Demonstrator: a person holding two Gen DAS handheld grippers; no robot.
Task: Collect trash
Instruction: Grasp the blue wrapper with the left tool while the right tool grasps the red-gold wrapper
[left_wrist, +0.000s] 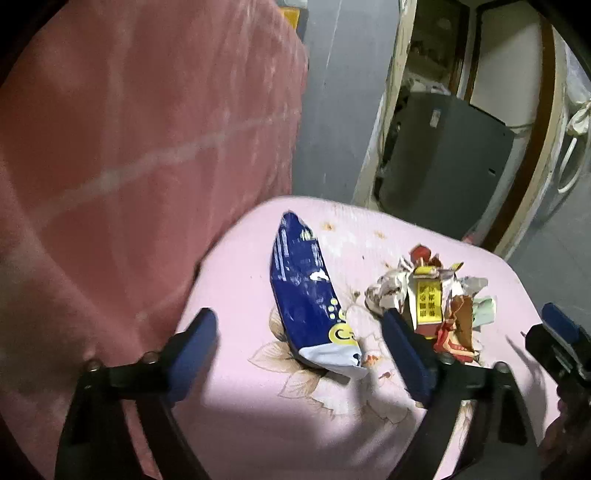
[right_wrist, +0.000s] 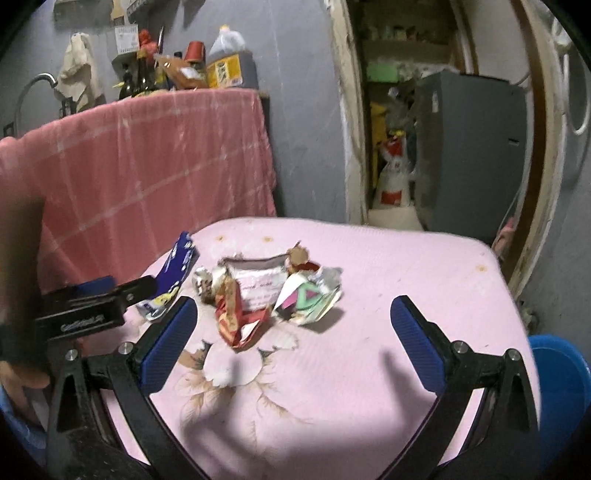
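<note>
Pink floral cloth covers the surface (right_wrist: 369, 266) on which the trash lies; behind it, at left, hangs a red checked cloth (right_wrist: 155, 155) beneath a shelf crowded with bottles (right_wrist: 140, 79) and a yellow-labelled jug (right_wrist: 227, 59), and at right a doorway opens onto a grey cabinet (right_wrist: 469, 147).

Left wrist view, left to right: the left tool (left_wrist: 299, 343) points down at the surface with its blue-padded fingers set wide; between them, touching neither pad, lies a blue snack wrapper (left_wrist: 310, 299) with a white end, stretched lengthwise away from the camera. Just beyond the right-hand finger sits a heap of crumpled wrappers (left_wrist: 436, 299), among them a yellow-labelled packet and a red and gold foil. At the far right edge part of the right tool (left_wrist: 561, 339) enters the view.

Right wrist view, left to right: the left tool (right_wrist: 110, 295) appears at the left edge, close to the blue snack wrapper (right_wrist: 177, 266). The right tool (right_wrist: 295, 339) hovers above the surface, fingers spread wide and empty; the crumpled wrappers (right_wrist: 266, 291) lie just ahead of it, nearer its left-hand finger. A blue bin (right_wrist: 557, 384) shows at the lower right, beside the surface edge.
</note>
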